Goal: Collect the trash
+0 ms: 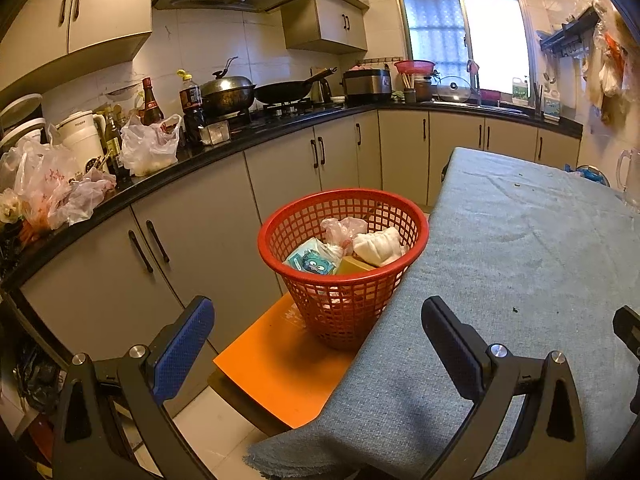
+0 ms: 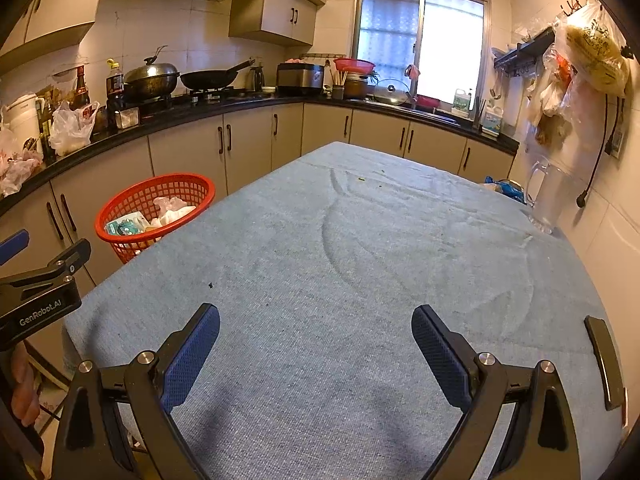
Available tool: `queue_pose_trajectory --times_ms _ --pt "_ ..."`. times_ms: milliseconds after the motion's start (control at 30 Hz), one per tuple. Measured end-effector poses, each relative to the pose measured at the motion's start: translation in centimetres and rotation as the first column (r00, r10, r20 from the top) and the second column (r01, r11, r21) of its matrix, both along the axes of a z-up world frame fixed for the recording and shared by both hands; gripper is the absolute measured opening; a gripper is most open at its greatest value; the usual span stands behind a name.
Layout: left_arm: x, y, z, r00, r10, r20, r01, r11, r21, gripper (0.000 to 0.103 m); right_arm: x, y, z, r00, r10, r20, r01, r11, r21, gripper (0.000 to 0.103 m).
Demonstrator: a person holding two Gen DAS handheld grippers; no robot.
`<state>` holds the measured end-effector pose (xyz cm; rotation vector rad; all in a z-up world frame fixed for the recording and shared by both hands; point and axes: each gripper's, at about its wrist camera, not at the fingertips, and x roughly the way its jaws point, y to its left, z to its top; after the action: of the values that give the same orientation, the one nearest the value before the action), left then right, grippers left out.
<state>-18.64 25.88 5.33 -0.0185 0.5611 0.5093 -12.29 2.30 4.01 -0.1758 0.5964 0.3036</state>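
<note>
Gaping wide, both tongs (image 1: 318,332) (image 2: 316,338) hold nothing.

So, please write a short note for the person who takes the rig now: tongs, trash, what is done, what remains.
Left tongs: open, empty, facing the red basket.
Right tongs: open, empty, over the blue tablecloth.
The basket stands on an orange stool beside the table; it holds a tissue pack, a plastic bag, white paper.
Done: the larger trash appears collected.
Left: only small crumbs on the cloth.
</note>
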Motion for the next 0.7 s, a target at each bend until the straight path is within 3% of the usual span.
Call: queue_pose_trajectory --times_ms 700 --pt "0.3 -0.11 -0.66 1.0 0.004 -0.01 -0.004 1.0 0.006 0.103 0.34 0.13 -0.55 1.0 -0.005 -0.014 0.005 1.0 0.003 0.099"
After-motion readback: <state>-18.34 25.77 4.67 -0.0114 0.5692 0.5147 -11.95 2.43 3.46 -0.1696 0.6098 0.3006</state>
